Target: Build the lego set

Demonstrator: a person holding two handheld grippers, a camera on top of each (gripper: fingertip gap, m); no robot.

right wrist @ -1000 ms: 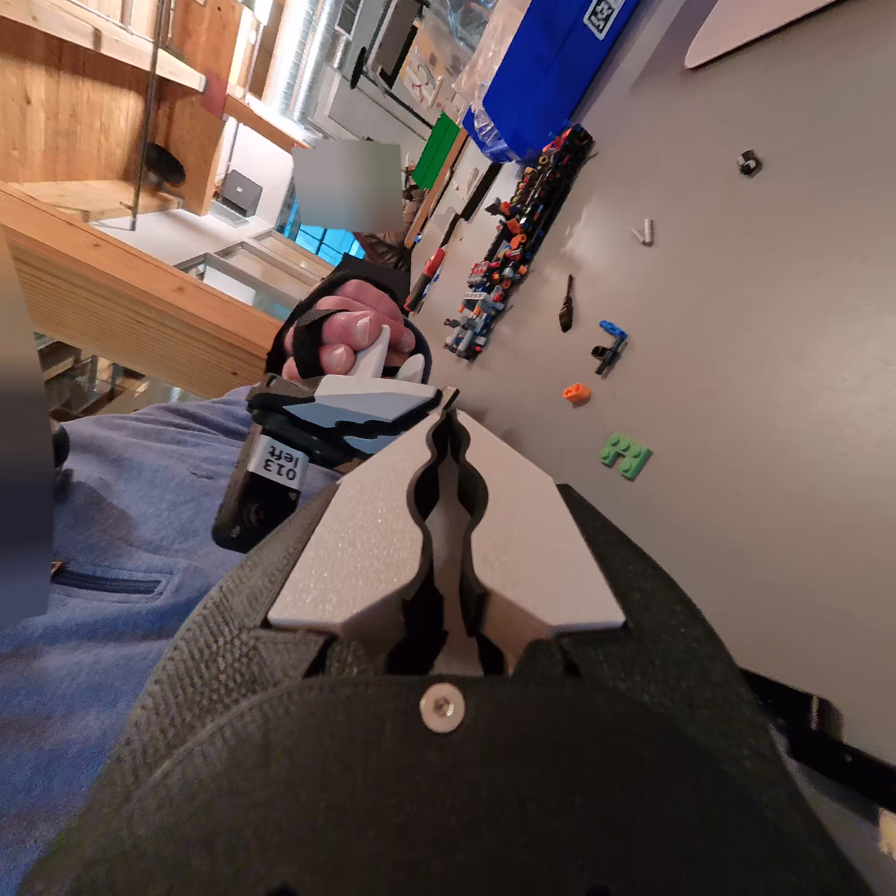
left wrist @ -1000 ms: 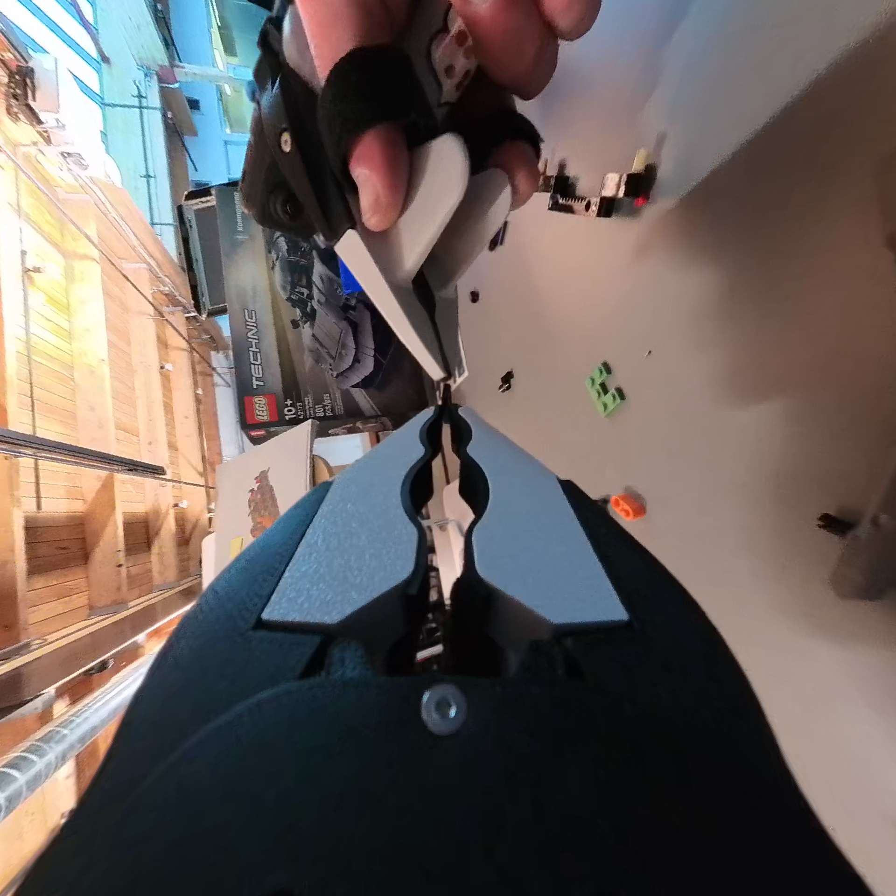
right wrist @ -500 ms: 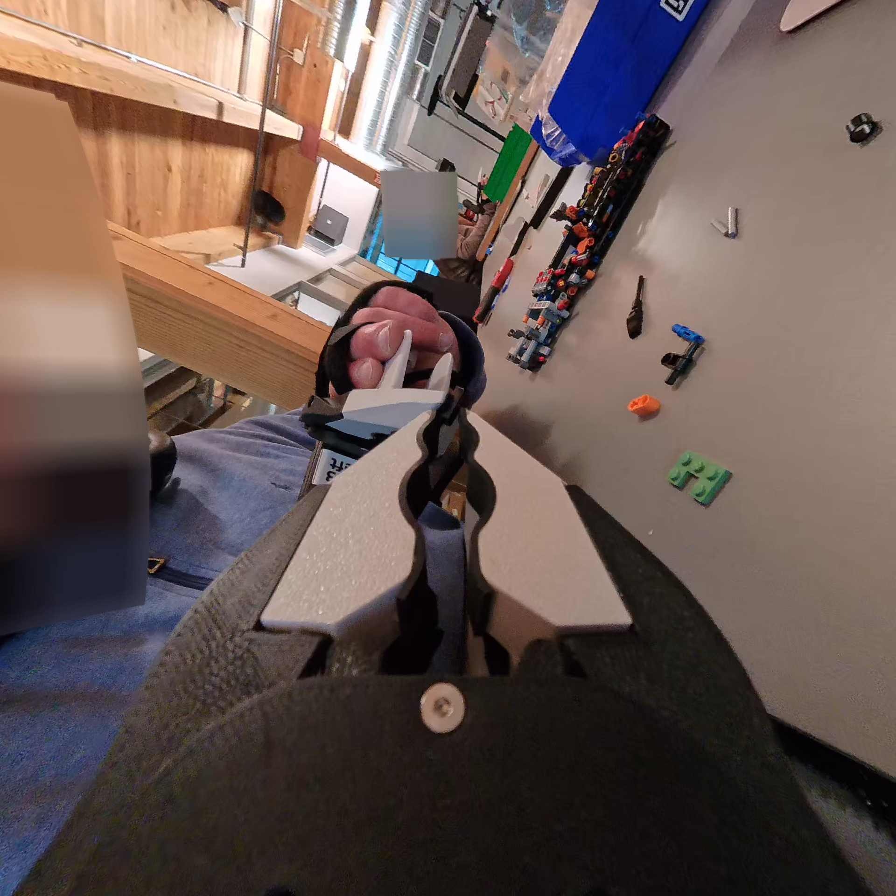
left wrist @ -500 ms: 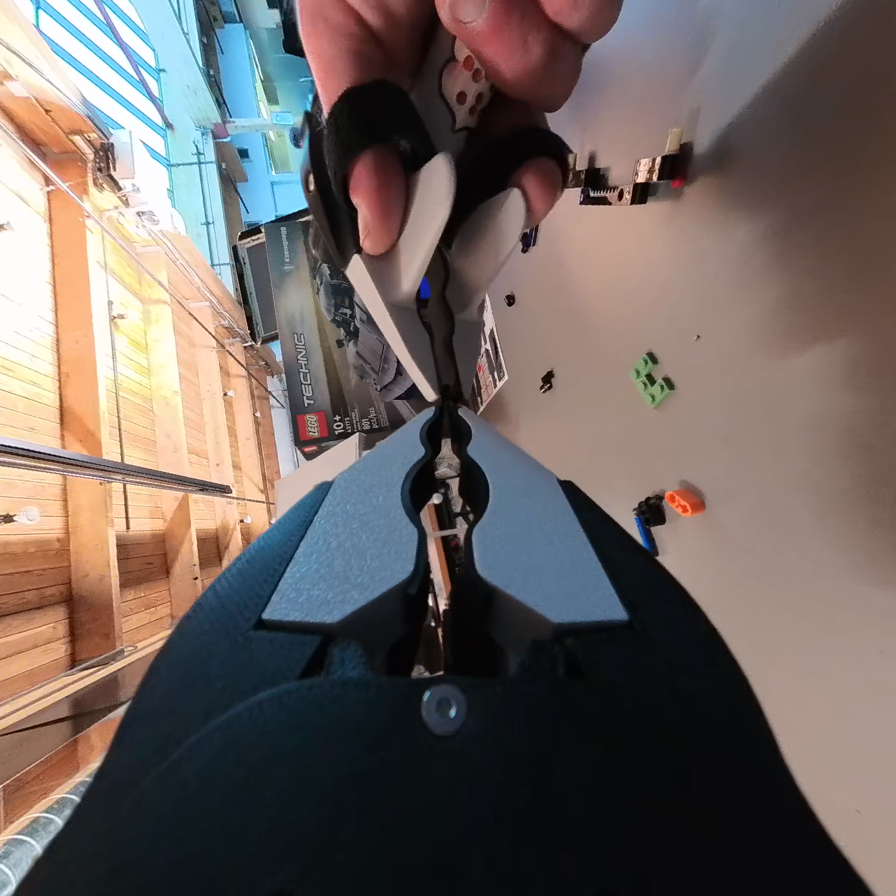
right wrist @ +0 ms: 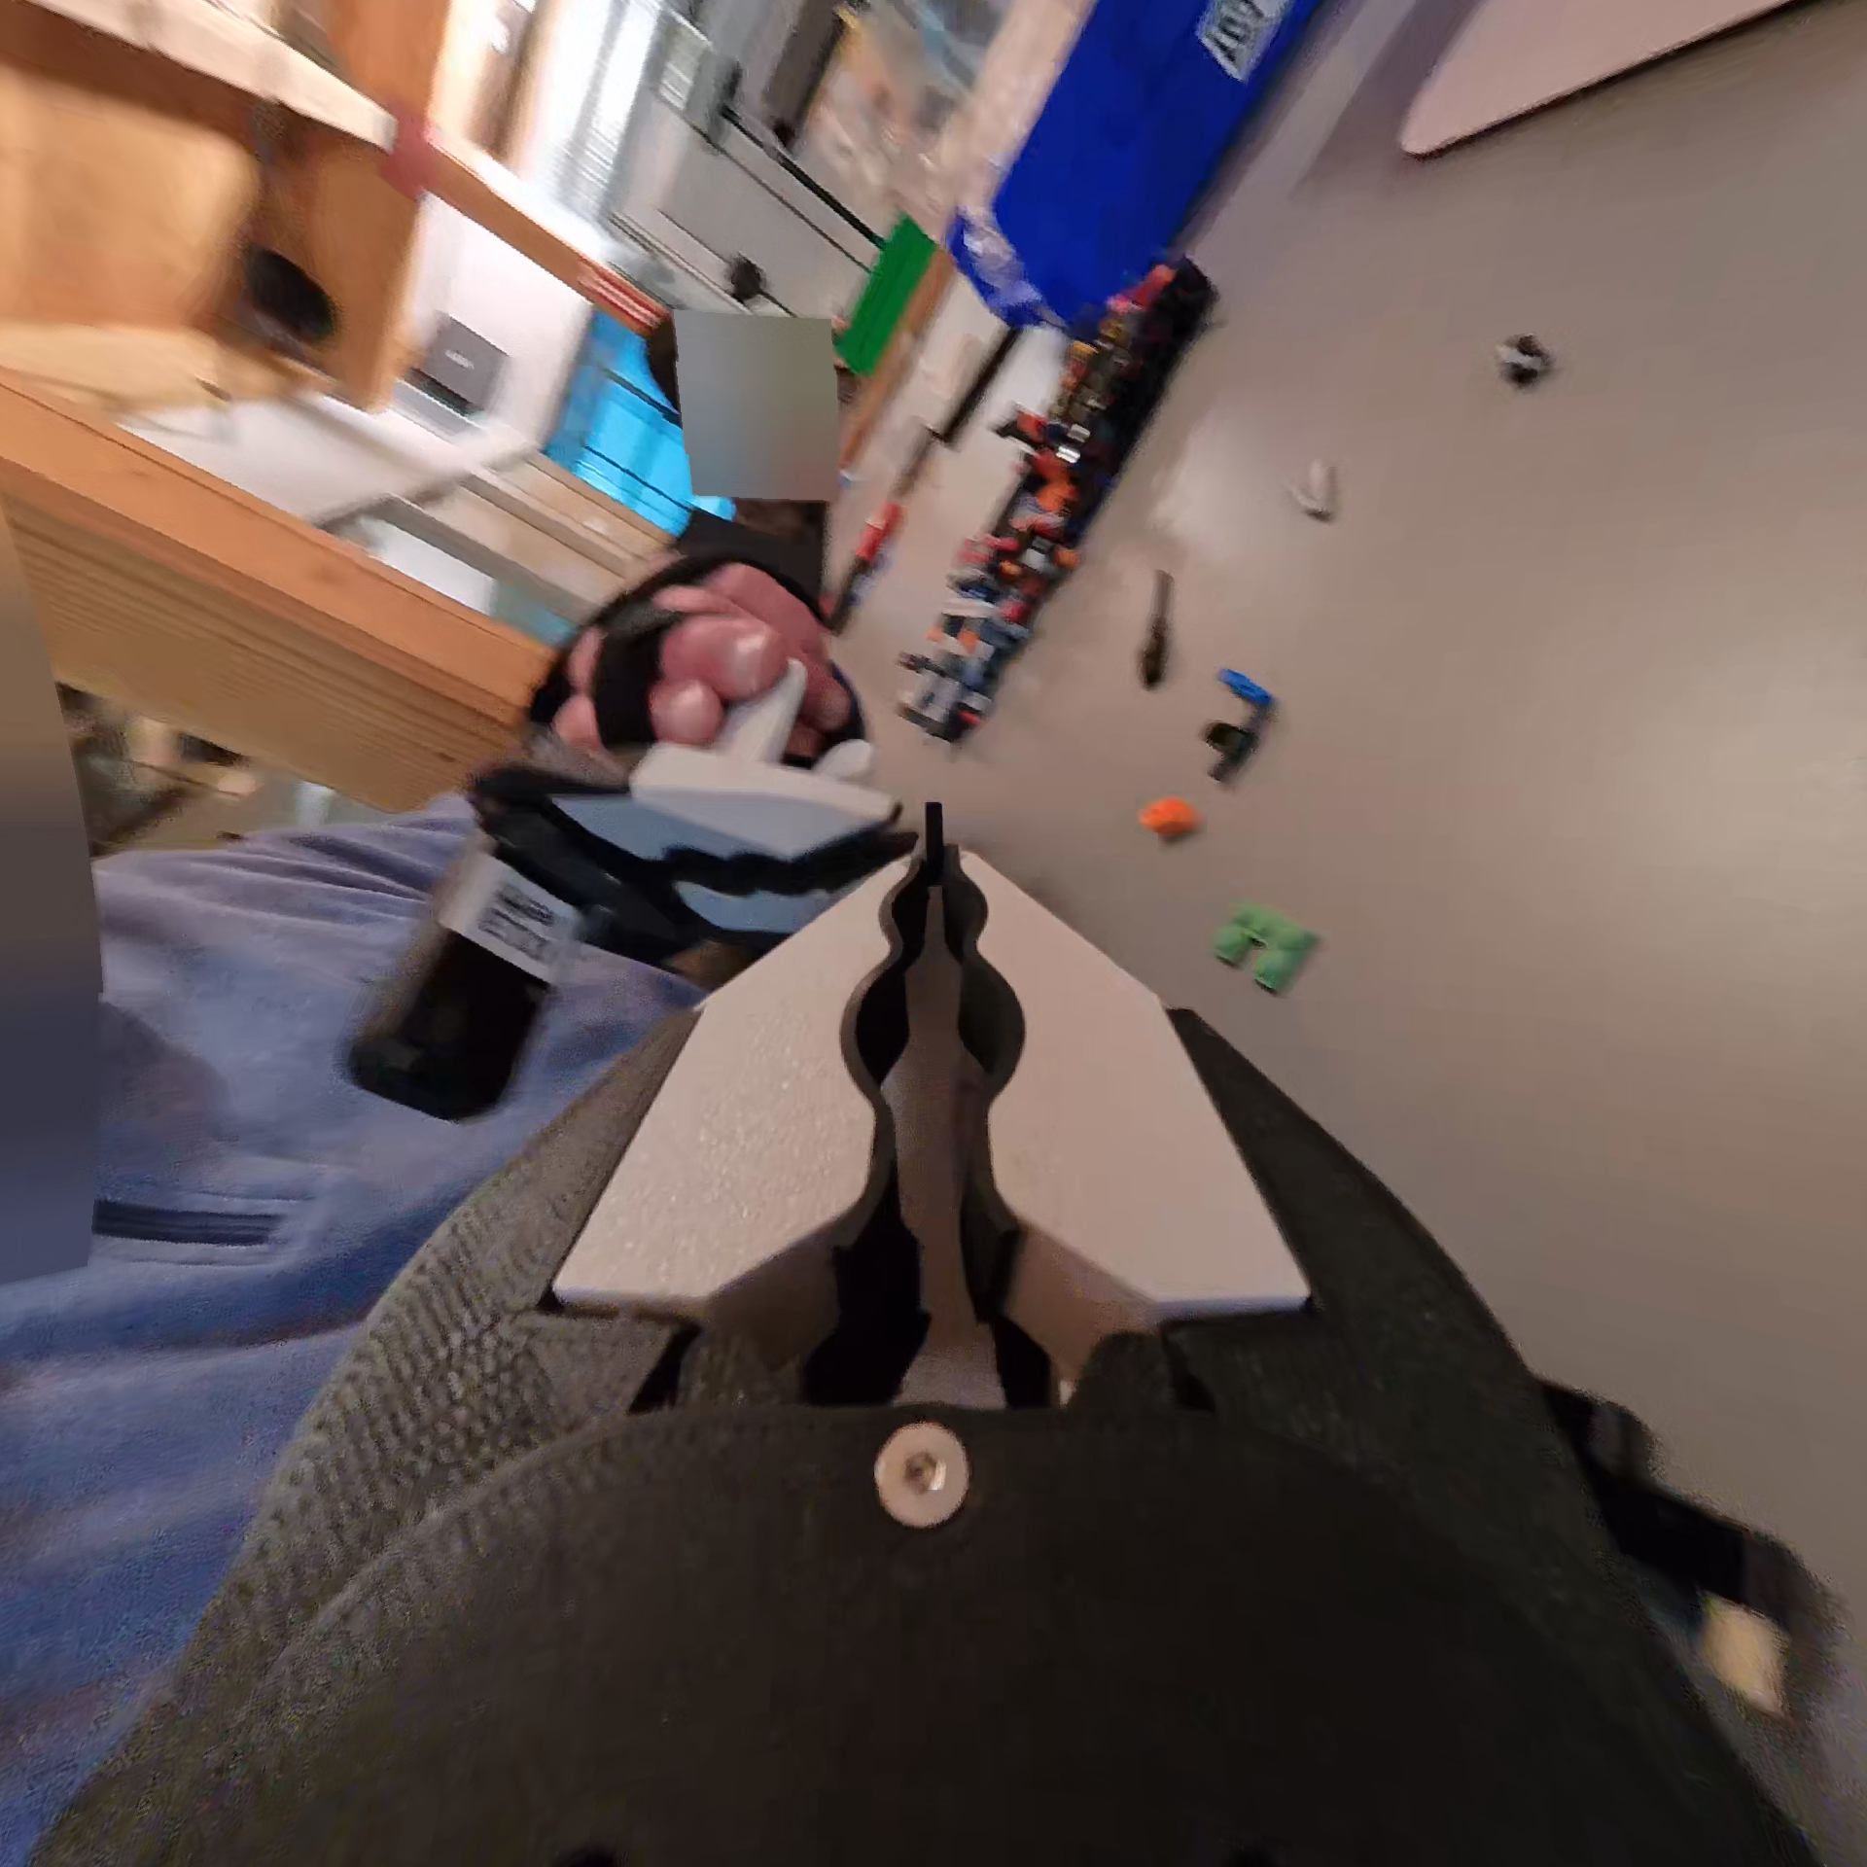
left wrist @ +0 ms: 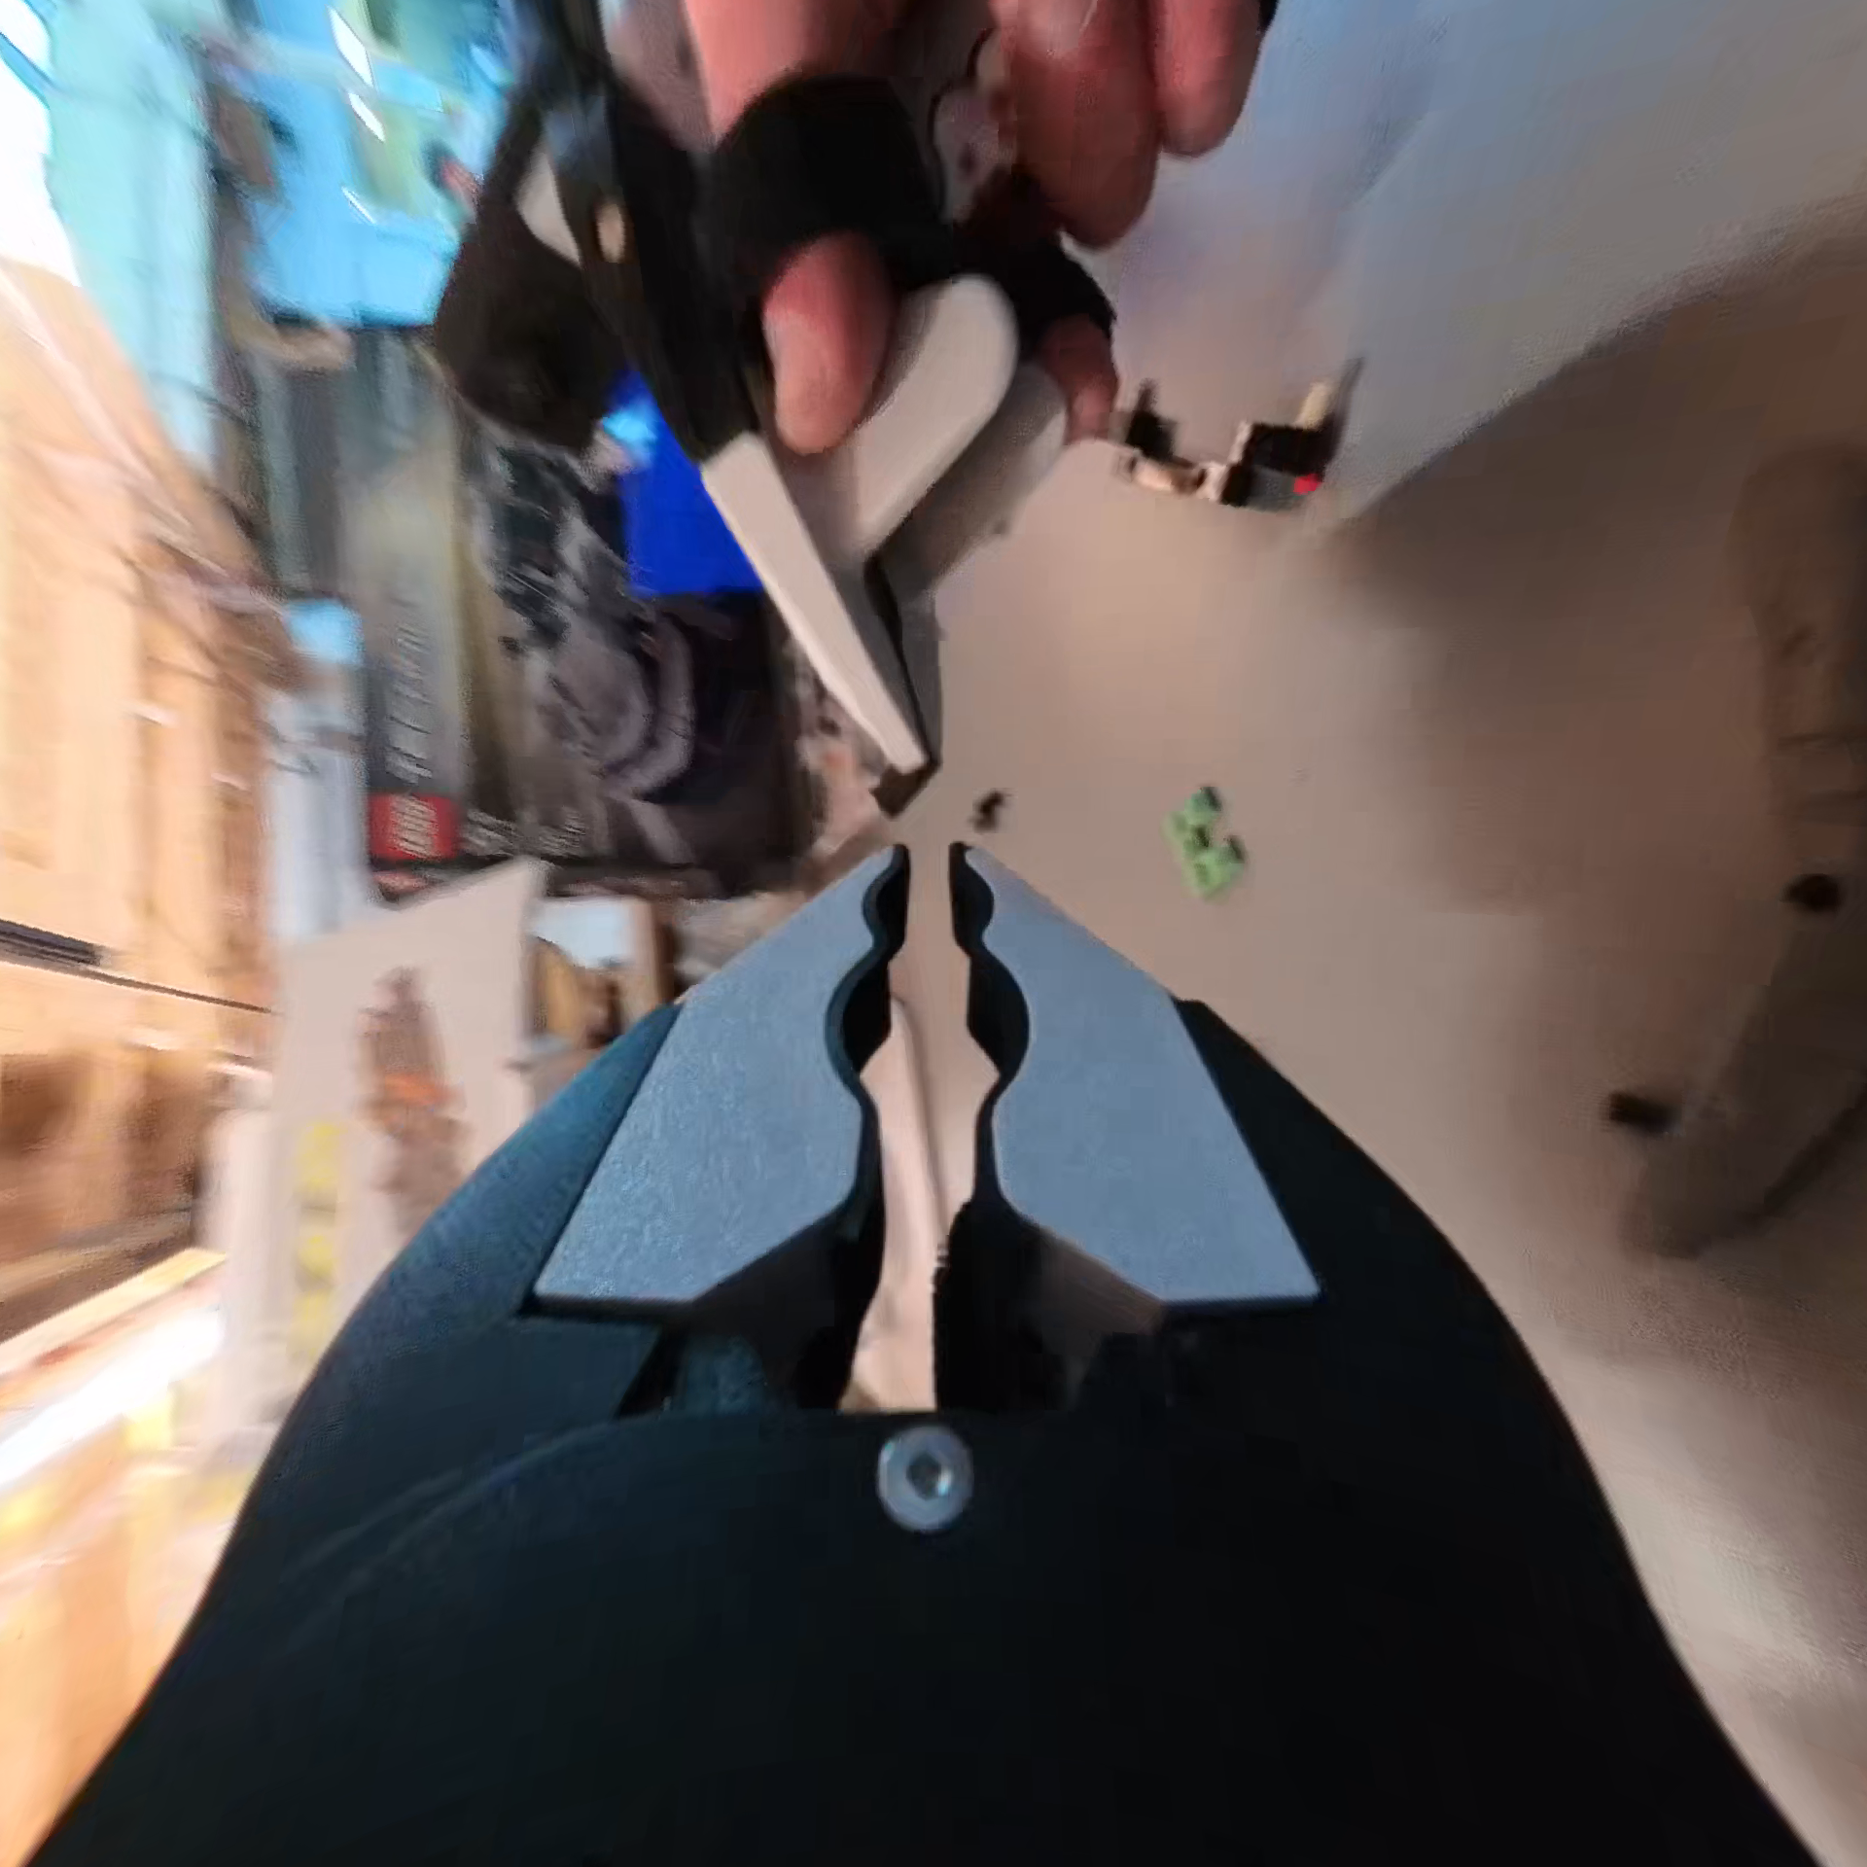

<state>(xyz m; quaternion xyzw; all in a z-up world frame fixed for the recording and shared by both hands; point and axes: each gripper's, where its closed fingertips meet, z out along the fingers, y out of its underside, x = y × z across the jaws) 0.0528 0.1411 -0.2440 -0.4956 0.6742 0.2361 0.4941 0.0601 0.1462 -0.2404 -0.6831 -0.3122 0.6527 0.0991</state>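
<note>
Black and thin, a small pin sticks out past the tip of my right gripper, whose jaws are clenched on it, its long axis running straight forward along the fingers. My left gripper has its jaws slightly parted with nothing between them, tip to tip with the right one and just short of the pin. I judge the right hand nearer the work. Beyond the pin, on the grey table, lie a green plate and an orange piece, both well apart from it.
</note>
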